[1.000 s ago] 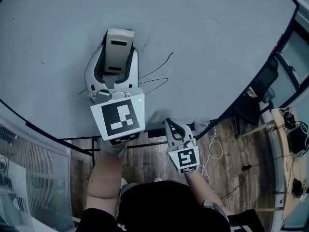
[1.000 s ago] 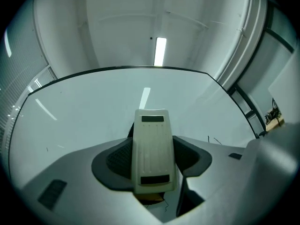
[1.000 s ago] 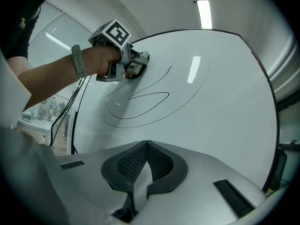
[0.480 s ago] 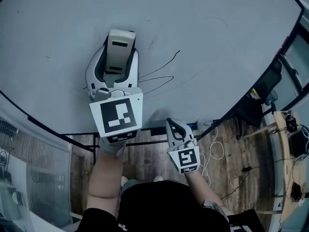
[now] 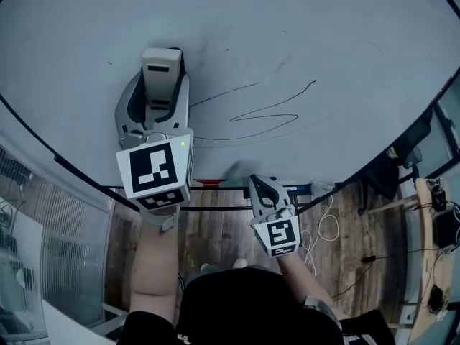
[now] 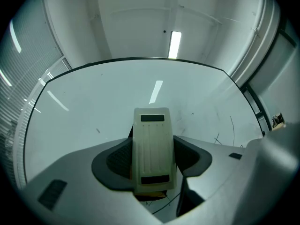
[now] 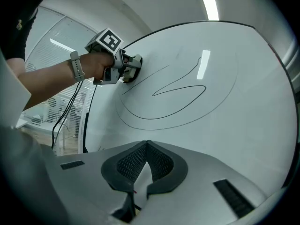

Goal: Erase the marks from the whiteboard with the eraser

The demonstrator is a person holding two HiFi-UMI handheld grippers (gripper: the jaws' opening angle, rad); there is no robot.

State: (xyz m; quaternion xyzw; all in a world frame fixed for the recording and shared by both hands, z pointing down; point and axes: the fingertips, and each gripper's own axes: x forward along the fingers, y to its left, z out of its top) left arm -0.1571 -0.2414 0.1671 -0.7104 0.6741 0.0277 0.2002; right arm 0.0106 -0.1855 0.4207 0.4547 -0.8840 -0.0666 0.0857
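Left gripper (image 5: 154, 95): clamped on eraser (image 6: 151, 144), against whiteboard (image 5: 302, 27), just left of marks (image 5: 266, 113).
Right gripper (image 7: 146, 146): jaws together, empty, at board's near edge.

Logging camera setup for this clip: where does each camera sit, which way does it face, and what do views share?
Head view: on the person's head, facing steeply down at the whiteboard; both forearms, left gripper, right gripper show.
Left gripper view: on the left gripper, looking along its fingers, shut on the eraser, at the board.
Right gripper view: on the right gripper, looking past shut, empty fingers at the marks; left forearm shows.
Shared: head and right gripper views both show the marks and left gripper.
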